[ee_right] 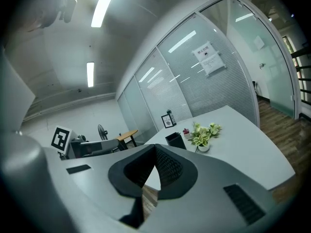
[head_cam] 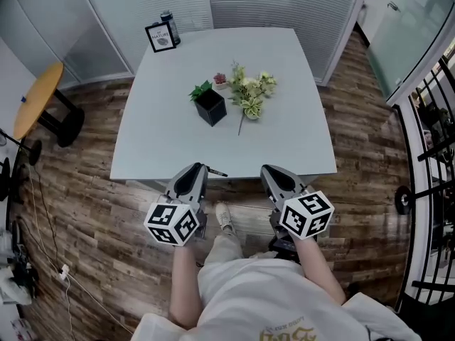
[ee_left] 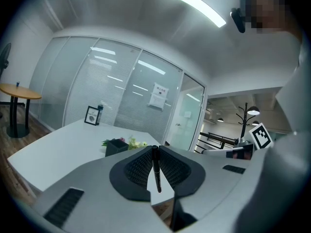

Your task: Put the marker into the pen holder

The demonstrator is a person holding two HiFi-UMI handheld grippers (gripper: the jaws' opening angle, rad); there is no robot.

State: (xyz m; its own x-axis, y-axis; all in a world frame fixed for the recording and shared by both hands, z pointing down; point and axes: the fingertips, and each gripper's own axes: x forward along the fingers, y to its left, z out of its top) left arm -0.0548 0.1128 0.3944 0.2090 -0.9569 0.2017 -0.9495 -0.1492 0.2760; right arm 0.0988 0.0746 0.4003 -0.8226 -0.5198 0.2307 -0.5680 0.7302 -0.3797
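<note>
A black marker (ee_left: 155,171) stands upright, pinched between the jaws of my left gripper (ee_left: 154,149), which is shut on it. In the head view the left gripper (head_cam: 197,169) is over the table's near edge, and the marker (head_cam: 216,172) sticks out to its right. The black square pen holder (head_cam: 210,106) stands mid-table, well beyond both grippers; it also shows in the left gripper view as the pen holder (ee_left: 116,146). My right gripper (head_cam: 273,173) hovers at the near edge, apart from everything. Its jaws meet at the tips of the right gripper (ee_right: 155,146) with nothing between them.
Green and white flowers (head_cam: 251,93) and a small potted plant (head_cam: 220,80) sit just right of the pen holder. A framed picture (head_cam: 161,37) and a can (head_cam: 169,25) stand at the white table's (head_cam: 163,148) far left corner. A round wooden side table (head_cam: 37,96) stands left.
</note>
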